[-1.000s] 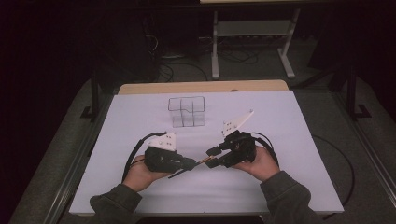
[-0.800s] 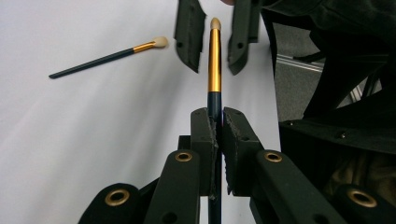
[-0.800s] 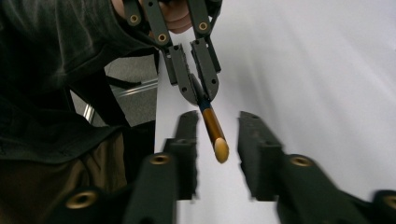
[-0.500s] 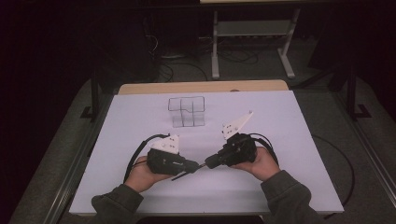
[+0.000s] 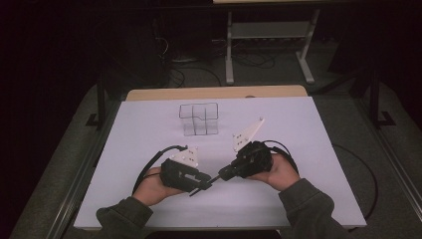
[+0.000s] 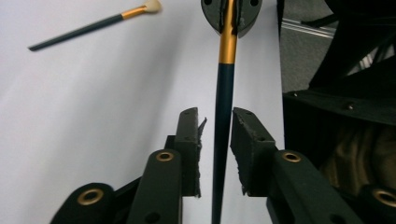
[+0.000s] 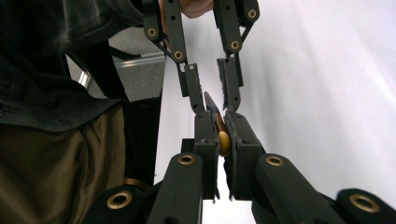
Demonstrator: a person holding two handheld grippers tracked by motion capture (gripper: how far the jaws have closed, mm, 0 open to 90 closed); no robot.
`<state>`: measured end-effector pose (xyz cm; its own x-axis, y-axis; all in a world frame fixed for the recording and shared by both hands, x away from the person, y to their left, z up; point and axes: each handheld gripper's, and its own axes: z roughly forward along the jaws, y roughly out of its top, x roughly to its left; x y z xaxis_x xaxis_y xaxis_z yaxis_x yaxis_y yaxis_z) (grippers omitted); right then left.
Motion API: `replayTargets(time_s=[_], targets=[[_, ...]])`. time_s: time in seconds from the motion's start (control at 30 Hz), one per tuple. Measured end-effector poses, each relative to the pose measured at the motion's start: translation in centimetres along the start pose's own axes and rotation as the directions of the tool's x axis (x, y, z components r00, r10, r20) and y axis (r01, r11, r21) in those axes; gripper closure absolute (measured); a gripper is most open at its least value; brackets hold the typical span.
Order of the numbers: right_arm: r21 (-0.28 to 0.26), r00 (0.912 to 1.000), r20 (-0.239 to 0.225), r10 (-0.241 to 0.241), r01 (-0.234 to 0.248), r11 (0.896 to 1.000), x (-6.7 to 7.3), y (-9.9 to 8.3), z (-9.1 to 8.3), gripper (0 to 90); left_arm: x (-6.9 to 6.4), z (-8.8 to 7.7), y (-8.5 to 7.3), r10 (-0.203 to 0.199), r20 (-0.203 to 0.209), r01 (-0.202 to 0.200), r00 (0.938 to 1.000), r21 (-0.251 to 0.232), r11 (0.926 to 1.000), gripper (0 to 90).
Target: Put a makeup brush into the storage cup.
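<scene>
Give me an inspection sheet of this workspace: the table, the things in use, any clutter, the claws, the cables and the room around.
Surface: white table top, wooden strip at its far edge.
Job's things: dark brush with a gold band, passing between the two claws; second brush lying on the table.
Clutter: clear compartment box standing apart, contents not visible.
Grippers: right claw clamped on the brush's gold end; left claw has just been opening, pads off the handle that runs between them.
Cables: black cable trails from the left claw.
Surroundings: dark room, metal stand behind the table.
</scene>
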<state>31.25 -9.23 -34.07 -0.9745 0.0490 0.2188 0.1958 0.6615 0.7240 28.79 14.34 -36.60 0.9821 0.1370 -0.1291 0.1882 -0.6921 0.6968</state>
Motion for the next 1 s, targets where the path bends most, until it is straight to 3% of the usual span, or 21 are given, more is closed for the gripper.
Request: replayTargets(time_s=[0.13, 0.4, 0.47, 0.53, 0.63, 0.8, 1.0], targets=[[0.013, 0.9999, 0.009, -0.012, 0.011, 1.0, 0.2, 0.3, 0.1, 83.7, -0.1, 0.2, 0.0, 0.009, 0.011, -0.01, 0.9999, 0.018, 0.9998, 82.0], [-0.039, 0.9992, 0.018, -0.035, 0.036, 0.999, 0.2, 0.3, -0.2, 83.6, 0.0, -0.2, 0.0, 0.001, 0.016, -0.001, 0.9999, -0.028, 0.9996, 83.4], [-0.083, 0.9996, 0.021, -0.021, 0.023, 0.996, 0.1, 0.3, -0.5, 82.3, 0.1, -0.4, 0.0, -0.007, 0.016, 0.007, 0.9999, -0.055, 0.9985, 83.6], [-0.094, 0.9996, 0.023, -0.016, 0.018, 0.995, 0.1, 0.3, -0.6, 81.9, 0.2, -0.6, -0.1, -0.019, 0.019, 0.02, 0.9997, -0.08, 0.9966, 83.6], [-0.147, 0.9992, 0.035, 0.017, -0.012, 0.989, 0.1, 0.1, -0.6, 72.2, 0.2, -0.7, -0.3, -0.029, 0.024, 0.032, 0.9993, -0.106, 0.9938, 83.6], [-0.175, 0.9985, 0.048, 0.026, -0.017, 0.984, 0.0, -0.3, -0.4, 68.1, 0.4, -1.0, -0.4, -0.016, 0.018, 0.018, 0.9997, -0.131, 0.9912, 83.7], [-0.234, 0.9978, 0.039, 0.053, -0.042, 0.971, -0.1, -0.8, 0.0, 67.7, 0.6, -1.2, -0.8, -0.046, 0.018, 0.048, 0.9988, -0.183, 0.982, 83.7]])
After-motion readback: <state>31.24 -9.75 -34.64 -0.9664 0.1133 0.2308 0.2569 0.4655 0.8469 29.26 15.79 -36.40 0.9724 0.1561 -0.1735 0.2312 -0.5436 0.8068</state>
